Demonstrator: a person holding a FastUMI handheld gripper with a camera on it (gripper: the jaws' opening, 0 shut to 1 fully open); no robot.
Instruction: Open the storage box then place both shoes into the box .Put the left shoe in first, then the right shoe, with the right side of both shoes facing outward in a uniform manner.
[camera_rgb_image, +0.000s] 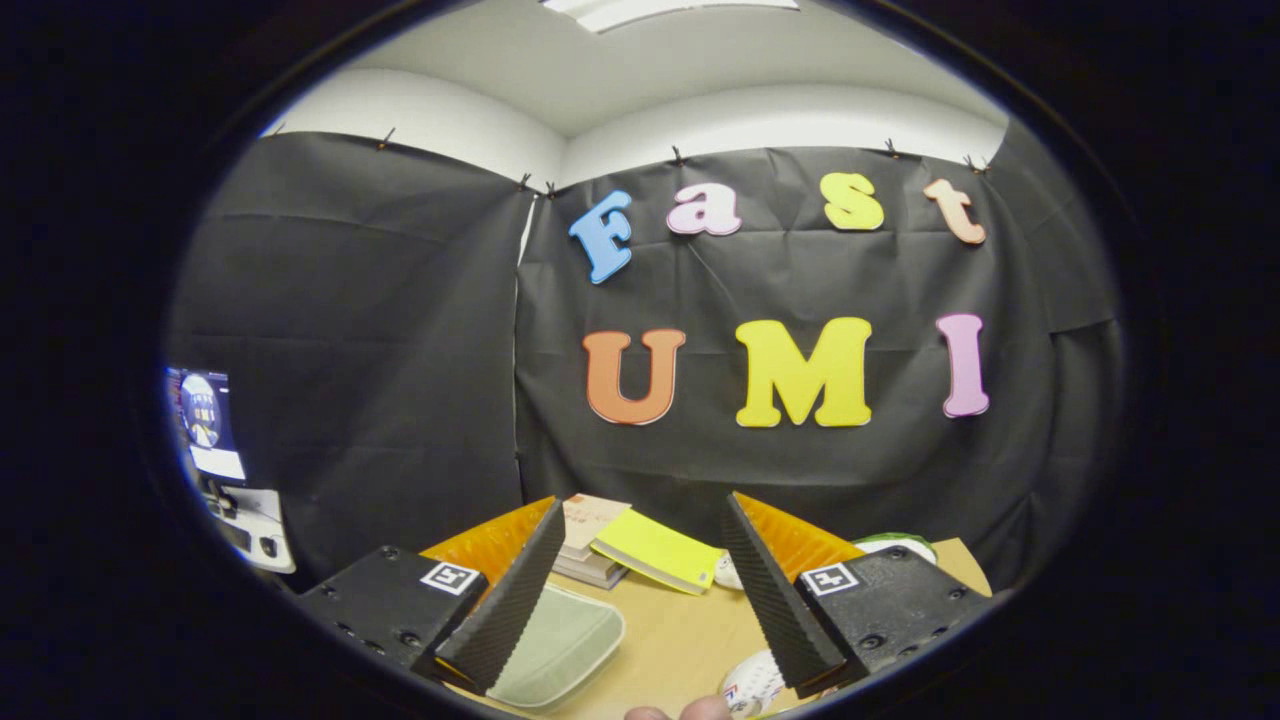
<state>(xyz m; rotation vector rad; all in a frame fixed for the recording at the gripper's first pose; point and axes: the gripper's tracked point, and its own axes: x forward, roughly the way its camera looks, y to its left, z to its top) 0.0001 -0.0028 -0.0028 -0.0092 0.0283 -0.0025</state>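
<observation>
My gripper (645, 505) is open and tilted up toward the booth wall, with nothing held between its fingers. Between the fingers, low on the wooden table (680, 630), lies a pale green translucent lid or tray (560, 645); I cannot tell if it belongs to the storage box. A white rounded object with small red and blue marks (757, 682), possibly a shoe, shows beside the right finger. Another white object with a green edge (897, 544) peeks out beyond the right finger.
A stack of books (590, 550) and a yellow booklet (658, 550) lie on the table just beyond the fingertips. A monitor and desk gear (210, 425) stand far off to the left. A person's fingertips (680, 710) show at the near table edge.
</observation>
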